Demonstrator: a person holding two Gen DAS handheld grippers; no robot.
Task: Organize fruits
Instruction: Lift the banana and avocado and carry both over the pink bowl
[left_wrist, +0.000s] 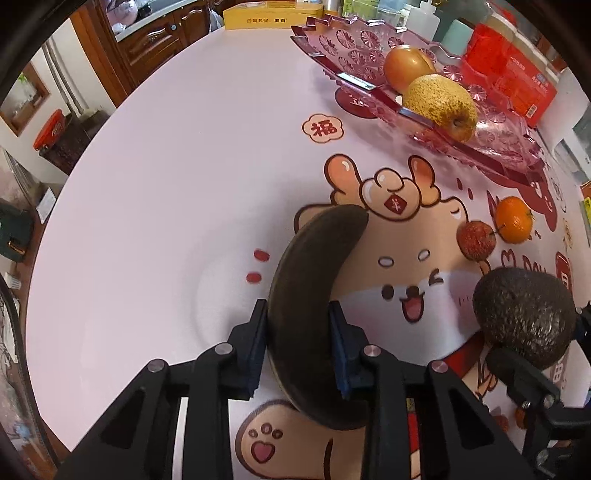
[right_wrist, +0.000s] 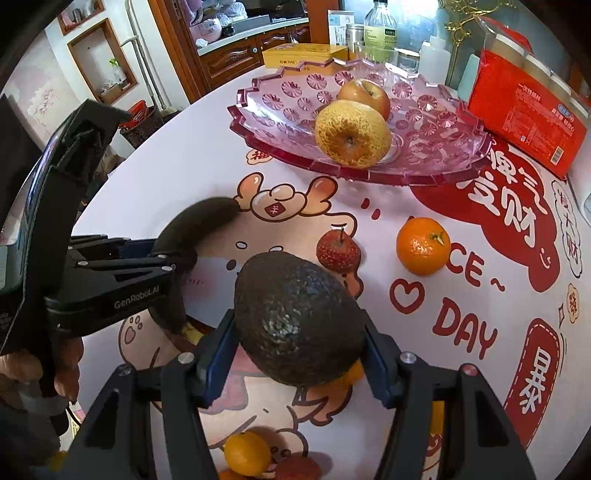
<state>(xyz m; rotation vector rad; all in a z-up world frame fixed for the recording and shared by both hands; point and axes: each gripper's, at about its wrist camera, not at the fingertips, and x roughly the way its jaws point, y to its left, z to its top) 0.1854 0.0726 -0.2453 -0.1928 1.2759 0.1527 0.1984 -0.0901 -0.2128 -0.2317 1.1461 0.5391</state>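
My left gripper (left_wrist: 298, 349) is shut on a blackened banana (left_wrist: 310, 295), held above the table; it also shows in the right wrist view (right_wrist: 192, 236). My right gripper (right_wrist: 301, 354) is shut on a dark avocado (right_wrist: 299, 317), also seen in the left wrist view (left_wrist: 524, 317). A pink glass fruit tray (right_wrist: 280, 99) holds a yellow pear (right_wrist: 351, 133) and an apple (right_wrist: 365, 94). A mandarin (right_wrist: 423, 245) and a small red fruit (right_wrist: 338, 251) lie on the tablecloth in front of the tray.
A red package (right_wrist: 524, 122) stands right of the tray, with bottles (right_wrist: 380, 26) and a yellow box (right_wrist: 303, 53) behind it. More small fruit (right_wrist: 245, 452) lies under my right gripper near the table's front edge.
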